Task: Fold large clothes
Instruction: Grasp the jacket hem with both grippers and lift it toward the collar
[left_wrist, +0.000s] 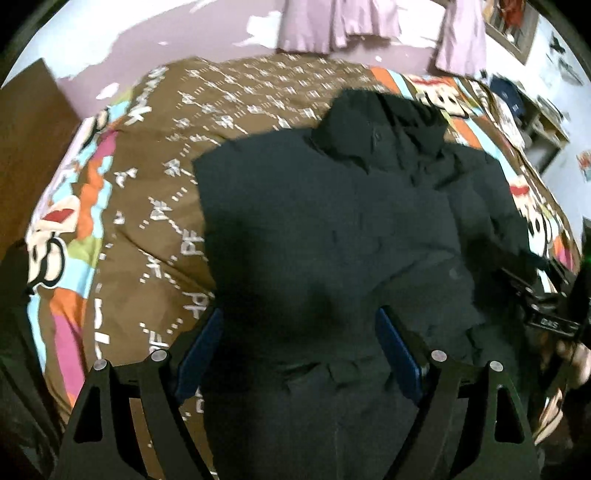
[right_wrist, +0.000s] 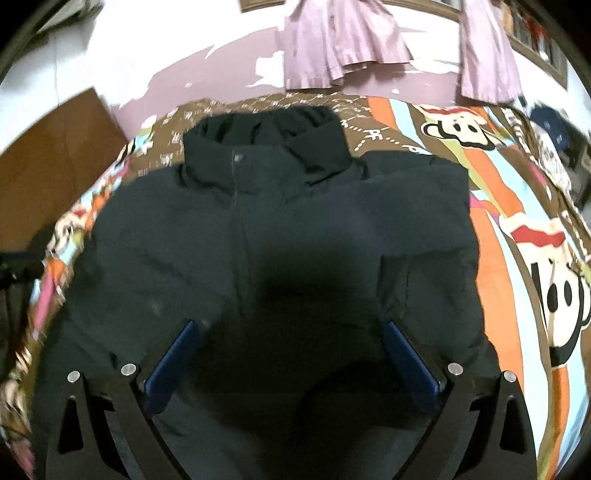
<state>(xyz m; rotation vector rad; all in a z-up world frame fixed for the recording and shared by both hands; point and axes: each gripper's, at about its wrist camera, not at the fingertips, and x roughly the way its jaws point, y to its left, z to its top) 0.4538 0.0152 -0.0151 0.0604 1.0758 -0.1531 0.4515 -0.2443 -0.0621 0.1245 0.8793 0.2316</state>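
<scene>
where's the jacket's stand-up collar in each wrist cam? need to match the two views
Left wrist: the stand-up collar of the dark padded jacket sits upper centre-right, turned slantwise, past the left tongs.
Right wrist: the collar sits upper centre, square to the camera, its snap button facing it, past the right tongs.
Shared landmark: the lilac curtains hanging beyond the brown cartoon-print bedspread.

The black jacket (right_wrist: 280, 229) runs off the bottom edge below both tools, its hem unseen, while the shelf clutter (left_wrist: 517, 107) far right ahead is too blurred to identify.
</scene>
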